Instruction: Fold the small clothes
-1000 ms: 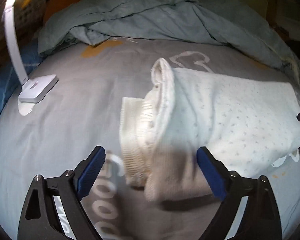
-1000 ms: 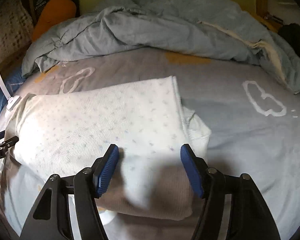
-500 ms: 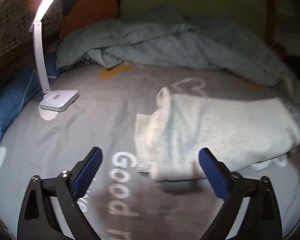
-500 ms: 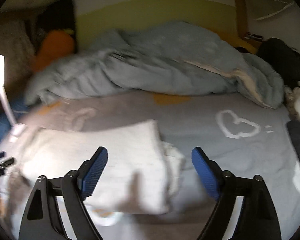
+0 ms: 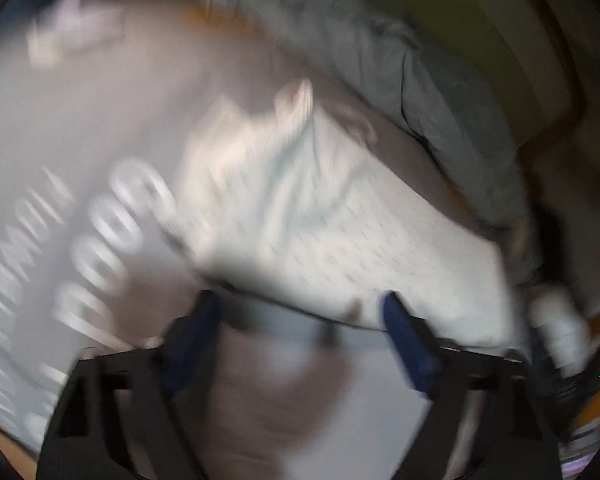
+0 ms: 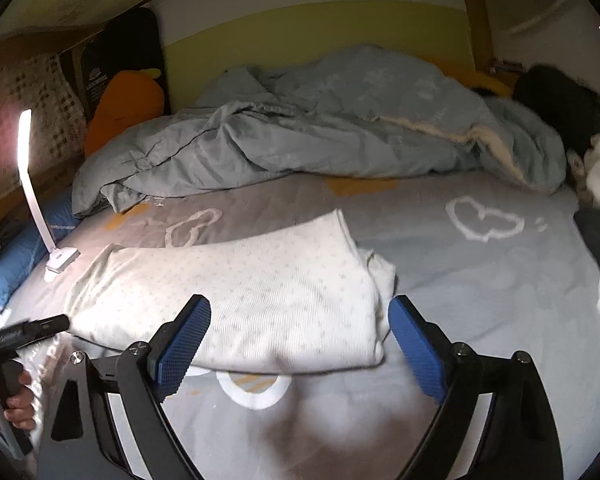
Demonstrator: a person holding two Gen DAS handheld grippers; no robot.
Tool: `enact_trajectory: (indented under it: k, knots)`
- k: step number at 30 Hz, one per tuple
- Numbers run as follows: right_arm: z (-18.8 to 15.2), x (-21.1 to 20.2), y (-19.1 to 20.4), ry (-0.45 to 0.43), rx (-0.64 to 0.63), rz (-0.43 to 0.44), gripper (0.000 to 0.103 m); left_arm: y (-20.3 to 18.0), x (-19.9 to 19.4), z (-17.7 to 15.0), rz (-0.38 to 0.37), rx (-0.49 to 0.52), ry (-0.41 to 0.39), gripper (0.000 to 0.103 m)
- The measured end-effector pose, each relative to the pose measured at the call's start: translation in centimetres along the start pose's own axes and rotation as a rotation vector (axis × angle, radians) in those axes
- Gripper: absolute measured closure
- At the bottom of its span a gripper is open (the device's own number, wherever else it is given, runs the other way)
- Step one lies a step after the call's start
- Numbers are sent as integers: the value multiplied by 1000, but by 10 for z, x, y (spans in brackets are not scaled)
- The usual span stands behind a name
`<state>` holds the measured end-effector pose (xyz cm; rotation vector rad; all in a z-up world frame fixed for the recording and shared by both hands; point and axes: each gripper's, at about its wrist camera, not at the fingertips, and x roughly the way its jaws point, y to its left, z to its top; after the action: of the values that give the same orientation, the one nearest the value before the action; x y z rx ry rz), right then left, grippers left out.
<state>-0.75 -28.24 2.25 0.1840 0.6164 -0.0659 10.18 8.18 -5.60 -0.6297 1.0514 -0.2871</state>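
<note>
Folded white dotted garment (image 6: 236, 292) lying flat on the grey printed bedsheet (image 6: 480, 280), toward 9 o'clock of the bed's middle in the right wrist view; extra layers of its cloth protruding at the 3 o'clock edge; right gripper (image 6: 300, 344) spread wide with nothing between its blue pads (image 6: 184, 340), poised just above the garment's 6 o'clock edge, contact not discernible; left gripper (image 5: 304, 340) likewise spread and empty, heavily motion-blurred, garment (image 5: 320, 220) at 12 o'clock of its tips; same tool (image 6: 24, 330) visible at 8 o'clock in the right wrist view, held by a hand (image 6: 18, 400); lit white desk lamp (image 6: 40, 200) standing on the sheet at 9 o'clock, just beside the garment's far corner; crumpled grey-blue duvet (image 6: 320, 136) heaped at 12 o'clock; orange plush (image 6: 124, 108) at 10 o'clock against the wall; blue pillow (image 6: 24, 256) beside the lamp base.
</note>
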Motion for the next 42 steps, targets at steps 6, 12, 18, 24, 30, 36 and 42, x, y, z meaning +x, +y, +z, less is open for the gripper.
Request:
enact_trajectory:
  k: [6, 12, 18, 24, 30, 36, 42]
  knots:
    - [1, 1, 2, 7, -21, 0, 12, 18, 13, -3, -80, -199, -107, 51]
    - [0, 8, -1, 17, -39, -52, 12, 7, 20, 8, 44, -294, -277, 63]
    - [-1, 28, -27, 98, 38, -69, 12, -58, -12, 0, 130, 78, -532, 87]
    - [7, 23, -41, 77, 78, -126, 12, -194, 2, -65, 221, 699, -615, 87]
    - [21, 0, -71, 16, 162, -178, 12, -255, 68, -95, 149, 712, -452, 87]
    - [20, 14, -85, 130, 66, -319, 12, -276, 93, -99, 58, 631, -349, 88]
    - [13, 19, -96, 195, 138, -240, 12, -300, 81, -88, -14, 597, -372, 88]
